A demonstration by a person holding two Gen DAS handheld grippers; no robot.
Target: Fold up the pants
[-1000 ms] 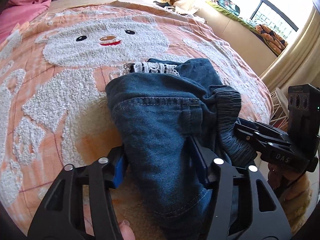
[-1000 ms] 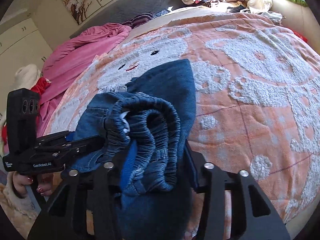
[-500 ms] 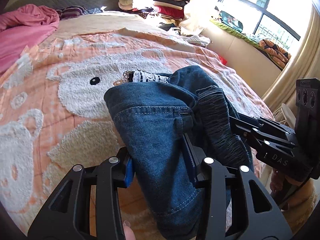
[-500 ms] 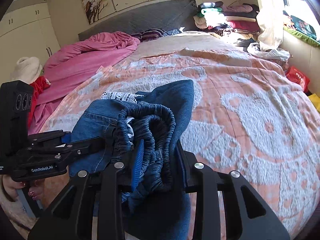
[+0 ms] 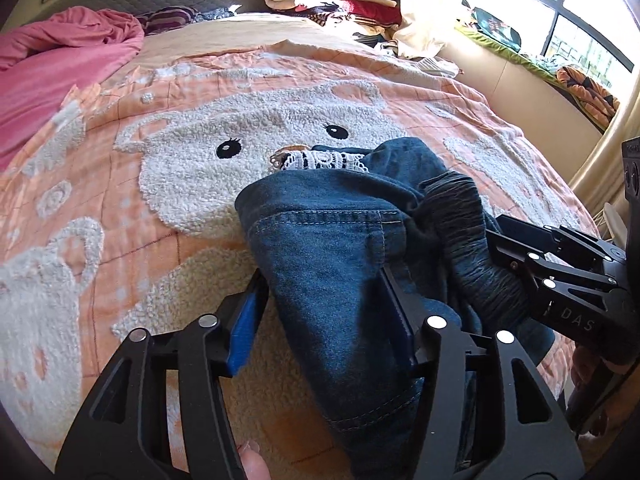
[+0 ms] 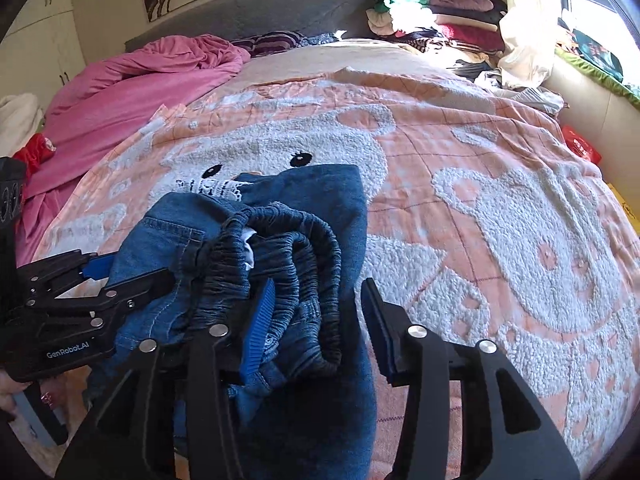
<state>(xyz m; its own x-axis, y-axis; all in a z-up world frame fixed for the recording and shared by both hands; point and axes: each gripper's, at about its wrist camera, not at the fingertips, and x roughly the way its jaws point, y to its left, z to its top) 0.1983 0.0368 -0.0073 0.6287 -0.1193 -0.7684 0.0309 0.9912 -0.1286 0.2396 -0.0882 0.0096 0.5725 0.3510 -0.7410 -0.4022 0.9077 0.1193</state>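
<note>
Blue denim pants (image 5: 340, 264) with an elastic waistband (image 6: 296, 256) and white lace trim (image 5: 320, 160) lie bunched on the near part of an orange bear-pattern blanket (image 5: 180, 160). My left gripper (image 5: 324, 300) has its jaws spread wide around the pocket side of the pants. My right gripper (image 6: 316, 312) has its jaws spread around the waistband bundle; the cloth sits between them. Each gripper shows in the other's view: the right gripper (image 5: 560, 280) and the left gripper (image 6: 80, 292).
A pink duvet (image 6: 140, 84) lies at the far left of the bed. Piles of folded clothes (image 6: 432, 16) sit at the head of the bed. A window bench (image 5: 532, 64) runs along the right, beside the bed edge.
Both cameras have tilted up, so more of the bed shows. The right gripper's jaws have widened from the waistband. The left jaws have spread wider. The pants stay bunched in place.
</note>
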